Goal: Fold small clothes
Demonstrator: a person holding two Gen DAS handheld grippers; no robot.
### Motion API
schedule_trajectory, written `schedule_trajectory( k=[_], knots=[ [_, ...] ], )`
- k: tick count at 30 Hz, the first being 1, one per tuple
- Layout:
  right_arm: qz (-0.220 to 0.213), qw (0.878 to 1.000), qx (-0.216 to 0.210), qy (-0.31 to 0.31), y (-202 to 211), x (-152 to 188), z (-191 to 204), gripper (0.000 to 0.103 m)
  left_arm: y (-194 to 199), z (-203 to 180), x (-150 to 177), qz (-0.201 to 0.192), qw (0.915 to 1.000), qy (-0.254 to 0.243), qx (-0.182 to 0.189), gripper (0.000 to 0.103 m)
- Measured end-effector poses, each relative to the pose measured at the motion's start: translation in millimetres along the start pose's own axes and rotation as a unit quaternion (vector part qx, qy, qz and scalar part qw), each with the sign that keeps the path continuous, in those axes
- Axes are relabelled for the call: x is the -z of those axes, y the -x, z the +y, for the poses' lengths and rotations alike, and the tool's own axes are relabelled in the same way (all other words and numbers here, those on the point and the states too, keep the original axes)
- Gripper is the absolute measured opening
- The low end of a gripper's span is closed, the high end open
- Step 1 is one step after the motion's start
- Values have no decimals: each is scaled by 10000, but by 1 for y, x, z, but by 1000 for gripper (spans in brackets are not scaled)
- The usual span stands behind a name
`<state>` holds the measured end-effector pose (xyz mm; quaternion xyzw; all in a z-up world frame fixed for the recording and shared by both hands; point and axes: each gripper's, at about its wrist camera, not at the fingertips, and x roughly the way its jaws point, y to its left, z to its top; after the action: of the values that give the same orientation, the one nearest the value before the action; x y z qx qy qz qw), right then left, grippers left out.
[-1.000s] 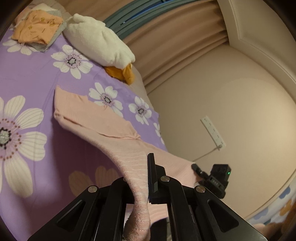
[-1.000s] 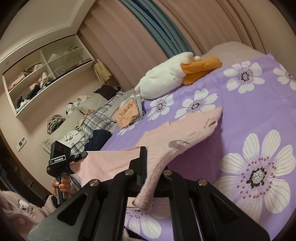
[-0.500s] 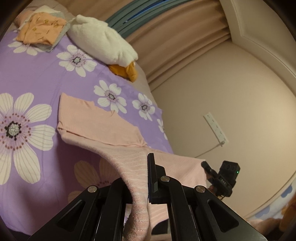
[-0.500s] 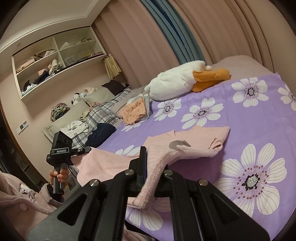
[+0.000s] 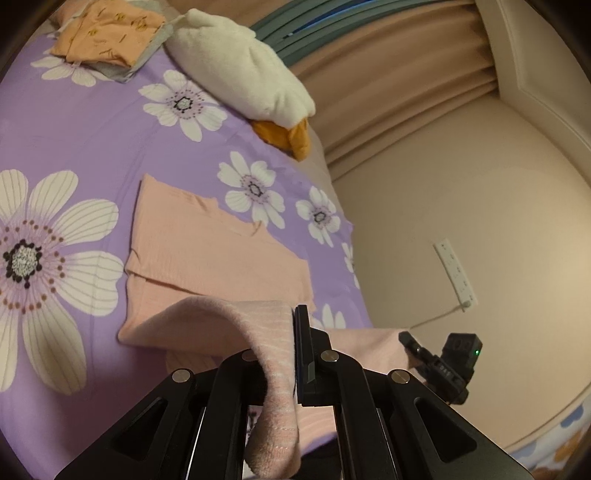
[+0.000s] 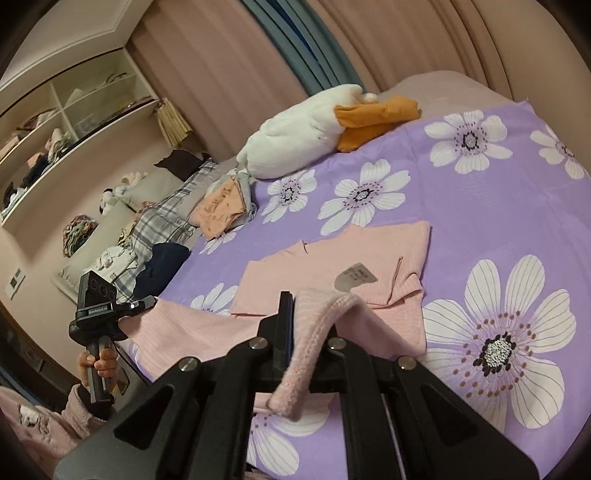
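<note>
On the purple flowered bedspread a pink garment is spread, its far part lying flat and folded with sleeves tucked over, its near hem lifted off the bed. One corner of that hem is clamped in the closed jaws of the left gripper, the ribbed edge drooping down between the fingers; the other corner is pinched likewise by the right gripper. Open bedspread is seen beyond the garment's far edge and to both sides. Farther back lie a white plush duck and a folded orange cloth on a small stack. The bed's right edge drops close to a wall. How the hem hangs between the grippers is hidden behind the gripper bodies.
</note>
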<state>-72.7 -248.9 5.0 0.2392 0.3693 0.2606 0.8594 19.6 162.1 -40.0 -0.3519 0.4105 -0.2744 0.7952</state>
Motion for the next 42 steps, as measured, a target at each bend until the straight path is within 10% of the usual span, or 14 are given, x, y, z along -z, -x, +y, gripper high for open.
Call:
schedule_trajectory(
  k=[25,42],
  knots=[
    [847,9909,575,-875,-128,-50,-83,8,-90,79,-68,365,9938,901,-542,0],
    [1366,9642,588,-2195,-197,-68,-154,18,-142,141,-106,703,9669,2334,-748,0]
  ],
)
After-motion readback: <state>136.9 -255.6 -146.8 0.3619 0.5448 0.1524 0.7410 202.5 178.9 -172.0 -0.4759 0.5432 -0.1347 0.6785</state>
